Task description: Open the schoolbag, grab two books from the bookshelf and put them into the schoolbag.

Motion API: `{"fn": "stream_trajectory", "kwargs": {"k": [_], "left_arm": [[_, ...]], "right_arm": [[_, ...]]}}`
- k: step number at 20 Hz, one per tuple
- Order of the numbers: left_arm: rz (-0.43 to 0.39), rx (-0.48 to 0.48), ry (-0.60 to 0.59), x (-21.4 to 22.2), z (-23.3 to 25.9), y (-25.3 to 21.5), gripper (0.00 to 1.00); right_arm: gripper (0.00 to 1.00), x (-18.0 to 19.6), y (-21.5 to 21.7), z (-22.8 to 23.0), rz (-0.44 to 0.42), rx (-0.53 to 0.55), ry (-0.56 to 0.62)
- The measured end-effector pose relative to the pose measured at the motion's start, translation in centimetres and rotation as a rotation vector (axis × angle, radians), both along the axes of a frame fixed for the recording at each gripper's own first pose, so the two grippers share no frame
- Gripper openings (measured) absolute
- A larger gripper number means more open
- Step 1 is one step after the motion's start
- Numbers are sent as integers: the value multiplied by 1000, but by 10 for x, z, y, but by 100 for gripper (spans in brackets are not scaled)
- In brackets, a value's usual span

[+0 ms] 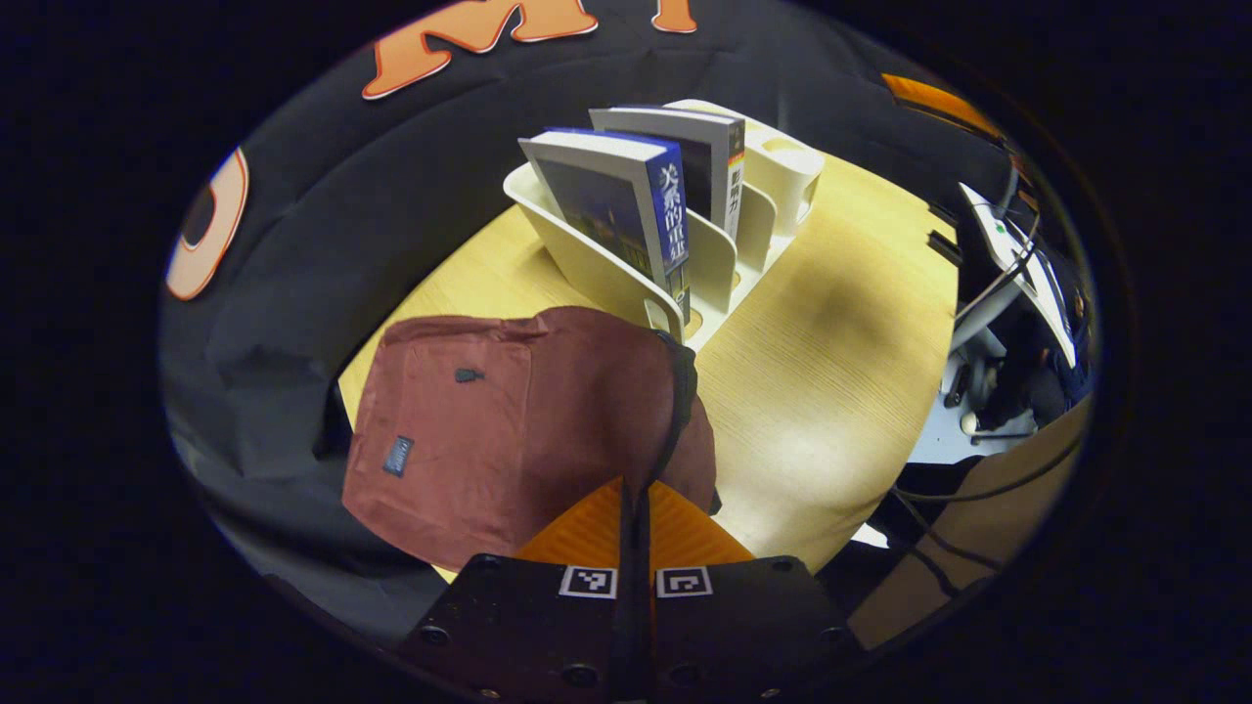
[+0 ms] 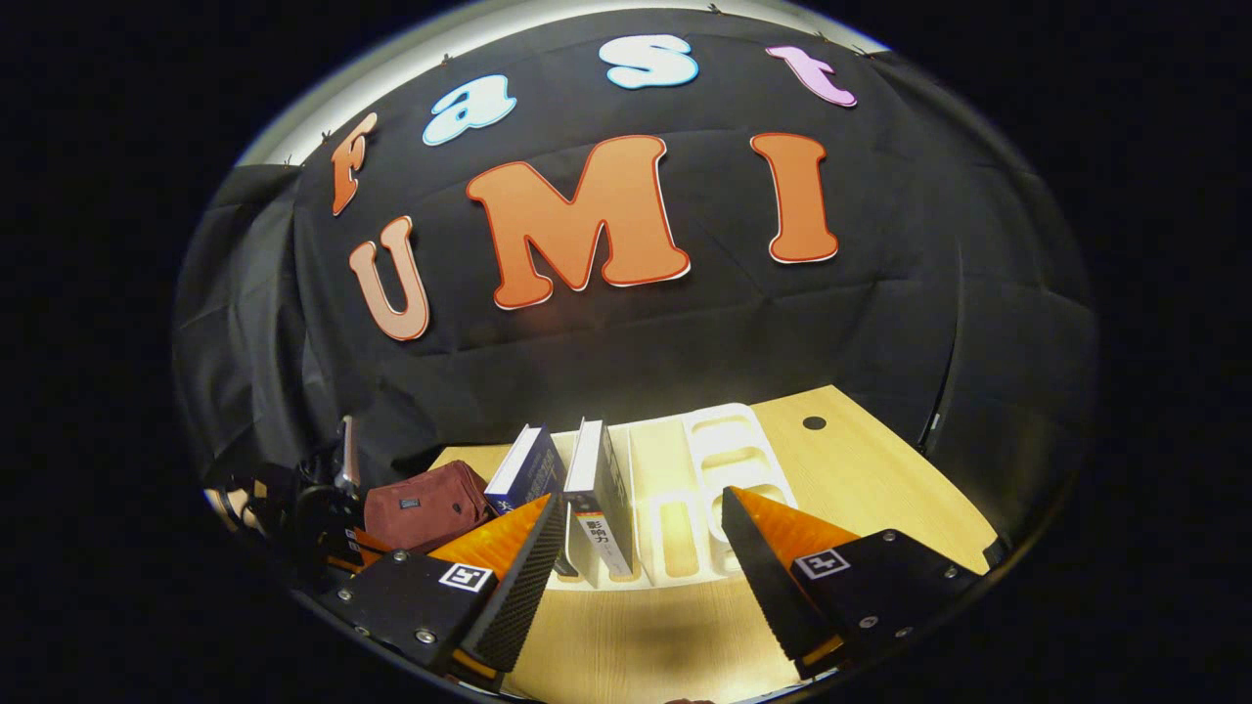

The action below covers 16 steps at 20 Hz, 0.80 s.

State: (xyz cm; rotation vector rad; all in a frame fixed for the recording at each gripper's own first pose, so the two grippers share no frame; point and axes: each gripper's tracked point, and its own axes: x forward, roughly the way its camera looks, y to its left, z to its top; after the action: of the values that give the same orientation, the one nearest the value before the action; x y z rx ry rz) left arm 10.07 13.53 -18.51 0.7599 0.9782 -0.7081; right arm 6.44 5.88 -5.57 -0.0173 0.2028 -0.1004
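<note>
While gaping, right hand-held gripper (image 2: 641, 548), books (image 2: 587, 489) just beyond

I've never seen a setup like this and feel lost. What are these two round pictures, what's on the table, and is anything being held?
A person holds a two-finger gripper in each hand; a camera on each looks along its fingers. In the left gripper view, the left gripper is shut on the strap of the red schoolbag, which lies on the wooden table. In the right gripper view, the right gripper is open and holds nothing, facing the white bookshelf, where two books stand upright.
</note>
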Motion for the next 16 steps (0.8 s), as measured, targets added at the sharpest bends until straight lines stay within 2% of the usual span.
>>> {"fn": "stream_trajectory", "kwargs": {"k": [2, 5, 11, 16], "left_arm": [[-49, -11, -3, 9, 22, 5, 1], [-84, -18, -31, 28, 54, 19, 1], [-28, -38, -91, 72, 93, 43, 1], [-24, -61, -79, 90, 89, 43, 0]], "right_arm": [[96, -2, 9, -1, -32, -22, 0], [96, 1, 32, 0, -30, 31, 17], [96, 17, 63, 10, 22, 120, 52], [96, 46, 100, 32, 105, 154, 117]]}}
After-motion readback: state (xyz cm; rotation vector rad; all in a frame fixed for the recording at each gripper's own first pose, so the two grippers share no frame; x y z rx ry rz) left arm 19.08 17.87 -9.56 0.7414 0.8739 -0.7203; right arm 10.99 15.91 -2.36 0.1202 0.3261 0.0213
